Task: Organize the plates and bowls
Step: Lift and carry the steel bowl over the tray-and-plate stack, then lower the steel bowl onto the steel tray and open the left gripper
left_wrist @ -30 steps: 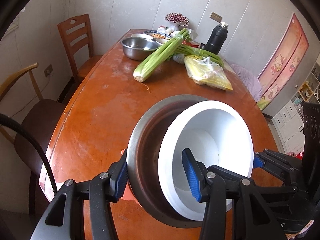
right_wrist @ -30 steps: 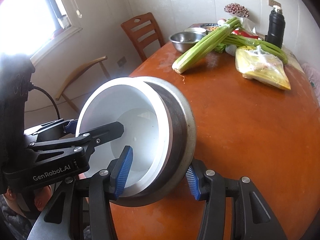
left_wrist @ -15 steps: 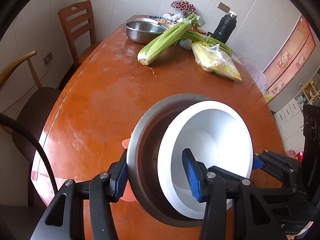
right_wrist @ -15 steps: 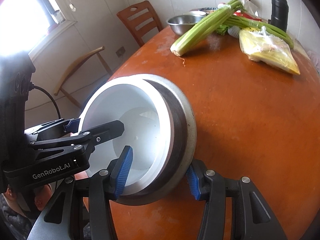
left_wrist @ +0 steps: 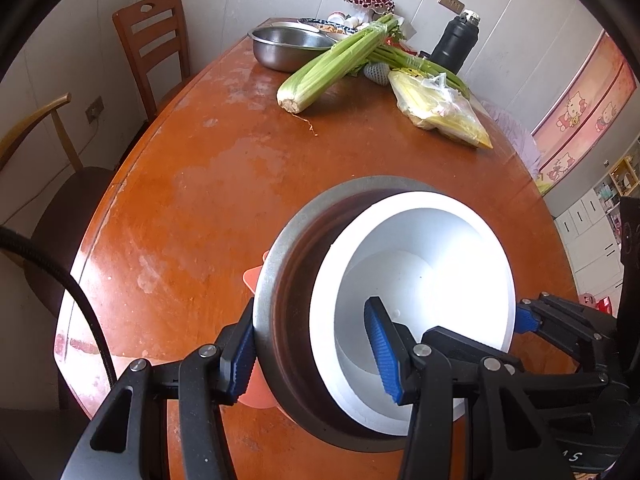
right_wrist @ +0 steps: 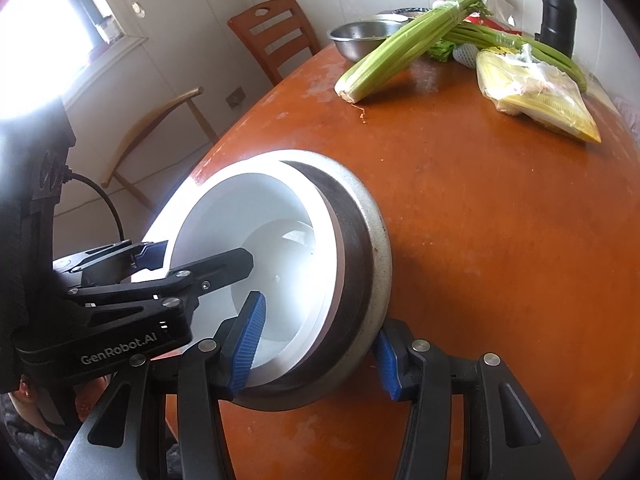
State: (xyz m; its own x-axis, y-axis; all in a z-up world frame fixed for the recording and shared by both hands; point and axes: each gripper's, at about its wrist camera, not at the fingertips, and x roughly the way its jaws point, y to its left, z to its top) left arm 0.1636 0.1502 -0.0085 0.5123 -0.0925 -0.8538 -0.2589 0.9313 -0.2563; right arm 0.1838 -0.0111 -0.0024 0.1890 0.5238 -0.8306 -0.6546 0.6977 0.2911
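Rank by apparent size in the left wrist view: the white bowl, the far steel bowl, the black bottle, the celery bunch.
1. white bowl, though it is closest to the camera, which enlarges it
2. celery bunch
3. far steel bowl
4. black bottle

The celery and the steel bowl look nearly alike, so their order is unsure.

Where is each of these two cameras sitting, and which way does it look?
Left wrist: on the left gripper, looking down along its fingers at the nested bowls and wooden table; right gripper shows.
Right wrist: on the right gripper, same bowls; left gripper shows.
Shared: bowls, celery, black flask.
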